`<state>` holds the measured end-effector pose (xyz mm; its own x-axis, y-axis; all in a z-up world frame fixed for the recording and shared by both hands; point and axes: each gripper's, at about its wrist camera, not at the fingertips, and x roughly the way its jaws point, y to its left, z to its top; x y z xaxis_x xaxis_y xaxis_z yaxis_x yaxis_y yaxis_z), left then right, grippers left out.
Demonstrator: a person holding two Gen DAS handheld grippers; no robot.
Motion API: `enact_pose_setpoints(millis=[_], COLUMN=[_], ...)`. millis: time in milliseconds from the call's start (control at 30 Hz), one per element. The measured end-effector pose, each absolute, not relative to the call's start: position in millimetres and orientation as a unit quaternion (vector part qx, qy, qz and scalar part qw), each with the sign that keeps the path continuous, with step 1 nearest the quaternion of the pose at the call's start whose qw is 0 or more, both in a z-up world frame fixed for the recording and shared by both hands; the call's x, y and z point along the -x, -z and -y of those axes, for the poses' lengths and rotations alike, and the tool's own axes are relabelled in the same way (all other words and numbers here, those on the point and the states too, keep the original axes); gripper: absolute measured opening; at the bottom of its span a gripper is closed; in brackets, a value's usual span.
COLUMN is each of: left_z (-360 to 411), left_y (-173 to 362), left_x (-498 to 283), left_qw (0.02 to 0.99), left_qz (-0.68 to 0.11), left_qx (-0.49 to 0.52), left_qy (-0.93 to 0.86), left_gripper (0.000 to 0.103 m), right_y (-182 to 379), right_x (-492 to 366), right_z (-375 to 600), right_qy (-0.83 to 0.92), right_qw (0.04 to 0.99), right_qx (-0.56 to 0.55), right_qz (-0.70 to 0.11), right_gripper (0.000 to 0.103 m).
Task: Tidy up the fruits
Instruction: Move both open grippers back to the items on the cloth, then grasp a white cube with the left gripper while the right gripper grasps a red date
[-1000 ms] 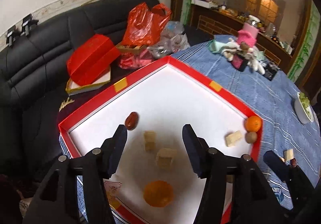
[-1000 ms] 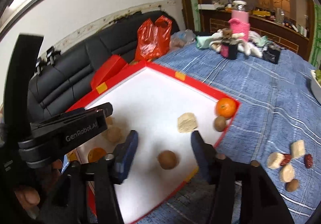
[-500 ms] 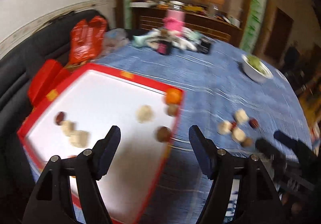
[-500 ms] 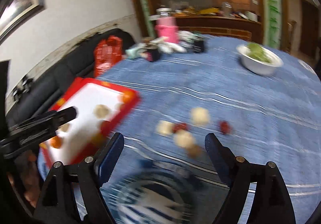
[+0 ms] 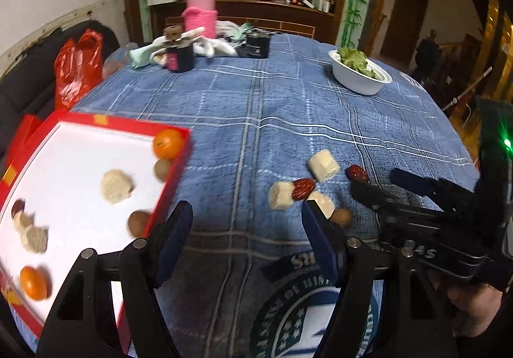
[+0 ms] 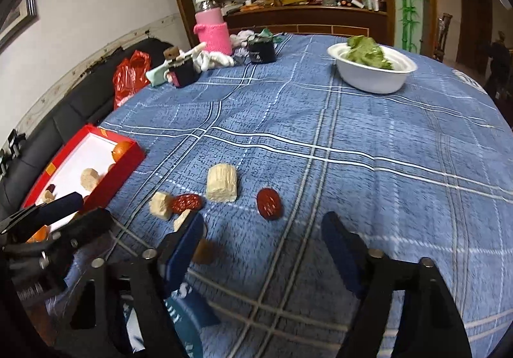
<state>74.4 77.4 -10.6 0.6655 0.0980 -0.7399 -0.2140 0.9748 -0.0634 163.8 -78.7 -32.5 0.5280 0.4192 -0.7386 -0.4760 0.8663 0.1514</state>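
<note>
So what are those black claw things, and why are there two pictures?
They are two grabbers that a person holds, one in each hand. Each carries a camera looking along its fingers, so each picture is one grabber's view. The left gripper and the right gripper are both open and hold nothing. Below is a blue tablecloth. On it lie pale snack blocks, red dates and a small brown fruit. The red tray already holds oranges and more snacks. Farther back sits a white bowl of greens.
</note>
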Motion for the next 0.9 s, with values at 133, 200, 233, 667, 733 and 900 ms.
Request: enact_pose_setpoints(millis=[133,200,233,667,733,900], left_z=[-70.9,-68.9,-68.2,-65.7,-66.2,-62.2], left_y=[16.6,19.7,21.5,37.3,41.4,46.7], left_x=[-87.8,-91.5,-93.1,-107.3,-109.5,-110.5], left_qw=[0.906,0.904,0.903,0.895,0.892,0.891], left_qz=[-0.409,-0.413,-0.415,-0.43,-0.436,-0.441], left_qx=[0.077,0.079,0.08,0.08,0.079,0.065], left_qy=[-0.079,-0.077,-0.077,-0.087,-0.09,-0.088], left_gripper=[0.07,0.07,0.07,0.056,0.049,0.025], right_y=[40.9,41.8,42.0,49.5,50.0,50.0], right_x=[-174.3,-176.6,-177.3,-188.6,-189.0,-188.8], right_z=[71.6,71.1,71.5,69.5,69.4,68.2], right_qy=[-0.254,-0.252,-0.251,-0.244,-0.242,-0.234], right_qw=[0.87,0.871,0.871,0.867,0.867,0.87], right_qx=[0.045,0.047,0.048,0.05,0.052,0.062], right_qz=[-0.421,-0.42,-0.419,-0.431,-0.432,-0.431], right_gripper=[0.068,0.067,0.067,0.047,0.045,0.02])
